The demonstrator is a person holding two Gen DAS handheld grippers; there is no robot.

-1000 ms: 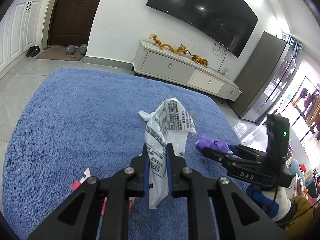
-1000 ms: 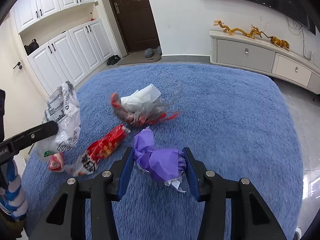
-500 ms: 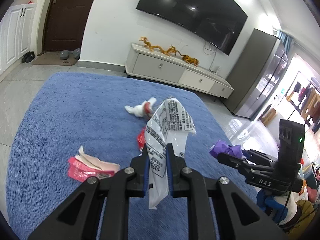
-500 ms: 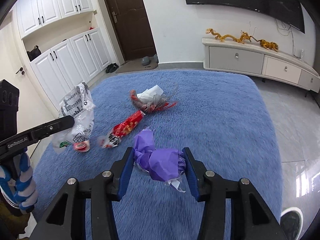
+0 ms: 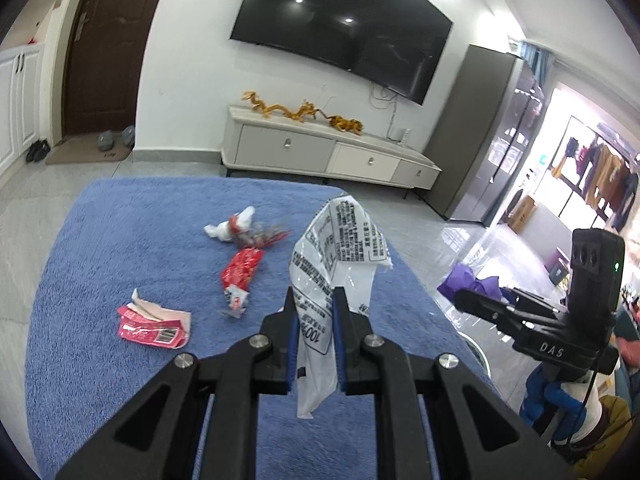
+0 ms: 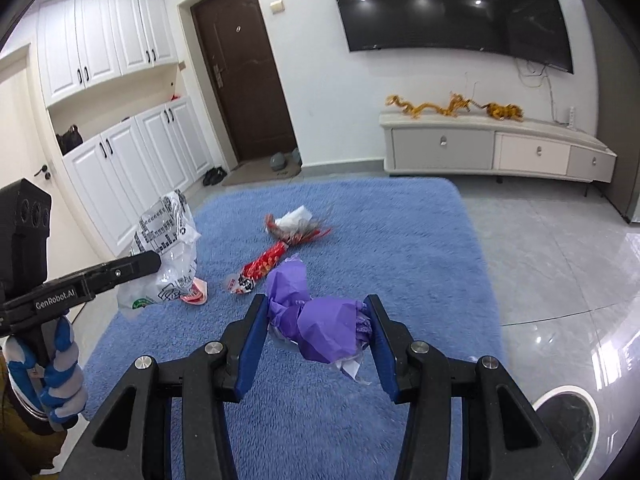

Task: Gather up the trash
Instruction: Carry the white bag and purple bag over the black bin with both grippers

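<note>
— What's on the blue rug?
— A red snack wrapper mid-rug, a crumpled white-and-red wad just beyond it, a torn red packet nearer.
— And off the rug?
— A printed white bag and purple wad, both held above it.

Wrapper print illegible; round dark object cut by frame edge.

1. I've lifted both grippers well off the rug, which now lies far below.
2. More litter shows in my left view: a red wrapper, a torn carton (previously mostly hidden), and a tissue wad.
</note>
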